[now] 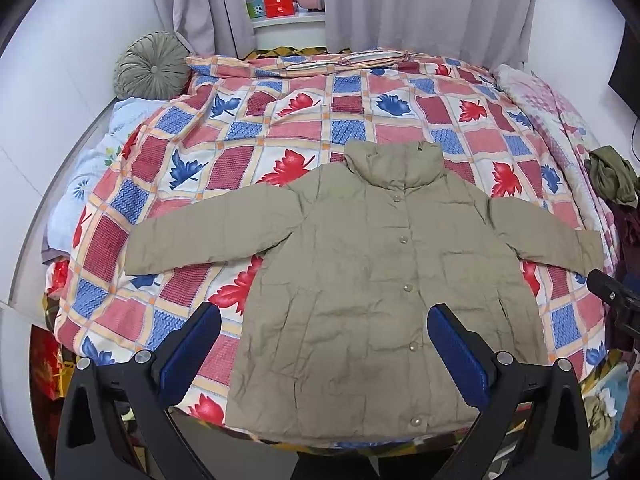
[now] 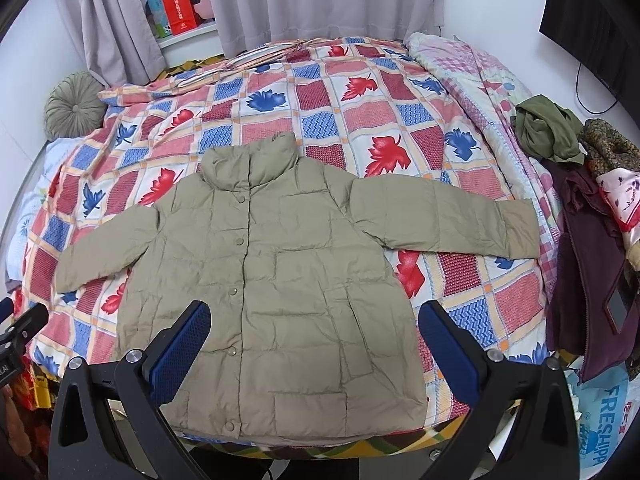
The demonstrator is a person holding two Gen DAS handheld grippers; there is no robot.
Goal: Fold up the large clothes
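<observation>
A beige padded jacket (image 1: pixel 360 280) lies flat on the bed (image 1: pixel 280 128), front side up, with its snap buttons (image 1: pixel 402 237) closed in one line down the middle and its high collar (image 1: pixel 394 162) pointing to the far side of the bed. Both sleeves are spread out to the sides, and the hem is near the close edge of the bed. The bed is covered by a quilt with red and blue leaves in squares. The left tongs (image 1: pixel 324 344) are released, with the two blue pads wide apart above the lower part of the jacket, and they grasp nothing. The right tongs (image 2: pixel 314 340) are also released and empty; in the right wrist view the jacket (image 2: pixel 272 280) is seen between and beyond their pads, which do not touch the cloth as far as I can tell. A round grey-green cushion (image 1: pixel 150 66) rests at the far left corner of the bed, against the wall. On the right side of the bed there is a pile of other clothes (image 2: pixel 592 208), with an olive green piece (image 2: pixel 546 128) on top and a dark purple one below. Grey curtains (image 1: pixel 432 4) hang behind the bed
</observation>
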